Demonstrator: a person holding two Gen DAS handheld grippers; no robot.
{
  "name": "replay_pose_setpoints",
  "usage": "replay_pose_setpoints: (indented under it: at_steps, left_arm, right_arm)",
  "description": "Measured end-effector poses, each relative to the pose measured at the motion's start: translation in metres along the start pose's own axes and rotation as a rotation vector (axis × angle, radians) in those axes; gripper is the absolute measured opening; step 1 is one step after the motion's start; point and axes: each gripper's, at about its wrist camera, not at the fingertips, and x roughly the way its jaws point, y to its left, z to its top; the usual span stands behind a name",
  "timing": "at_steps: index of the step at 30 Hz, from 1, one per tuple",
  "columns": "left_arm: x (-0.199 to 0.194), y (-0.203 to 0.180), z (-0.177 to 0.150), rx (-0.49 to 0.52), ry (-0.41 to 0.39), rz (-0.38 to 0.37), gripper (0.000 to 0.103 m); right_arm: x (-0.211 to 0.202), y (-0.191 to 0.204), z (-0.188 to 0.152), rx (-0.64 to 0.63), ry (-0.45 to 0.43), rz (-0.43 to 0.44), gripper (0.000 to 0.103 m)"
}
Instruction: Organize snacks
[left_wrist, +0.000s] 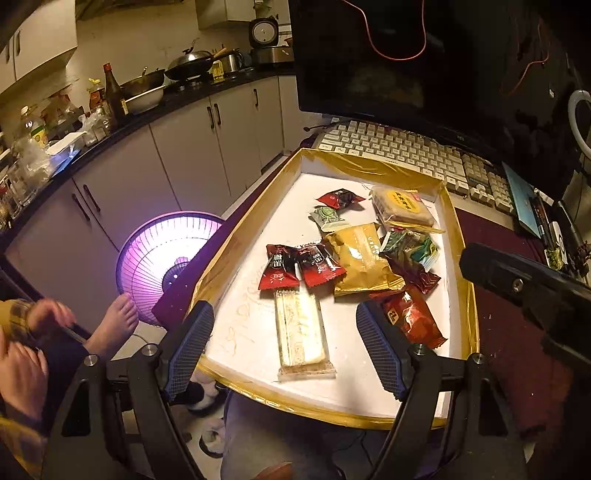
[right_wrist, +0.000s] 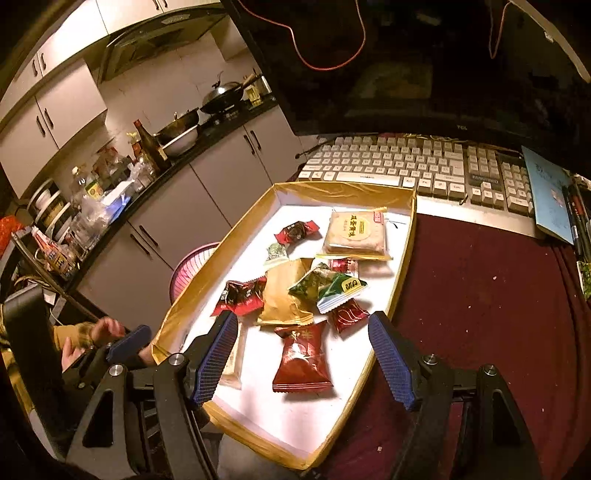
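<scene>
A shallow white tray with a gold rim (left_wrist: 458, 236) (right_wrist: 404, 251) holds several snack packets. In the left wrist view I see a long clear wafer pack (left_wrist: 301, 334), two red-black packets (left_wrist: 299, 264), a gold pouch (left_wrist: 360, 256), a red pouch (left_wrist: 412, 317) and a round cake pack (left_wrist: 402, 206). My left gripper (left_wrist: 286, 350) hovers open above the near end, the wafer pack below its gap. In the right wrist view my right gripper (right_wrist: 303, 356) is open over a red pouch (right_wrist: 303, 360), beside a green packet (right_wrist: 328, 286) and the gold pouch (right_wrist: 282, 295).
A keyboard (right_wrist: 406, 166) and dark monitor (right_wrist: 406, 66) stand behind the tray, a blue booklet (right_wrist: 546, 192) to the right. Dark red cloth (right_wrist: 480, 295) covers the table. A glowing heater (left_wrist: 166, 258), a bare foot (left_wrist: 114, 325) and kitchen cabinets lie left.
</scene>
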Motion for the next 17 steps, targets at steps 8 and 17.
replay_pose_setpoints:
  at_steps: [8, 17]
  left_arm:
    - [0.004, 0.003, -0.004, -0.015, 0.014, -0.039, 0.08]
    - [0.002, 0.002, 0.0, 0.02, -0.024, -0.019, 0.08]
  right_arm:
    - [0.001, -0.004, -0.017, 0.003, 0.027, -0.036, 0.075]
    - [0.003, -0.001, -0.014, 0.001, 0.002, -0.052, 0.075]
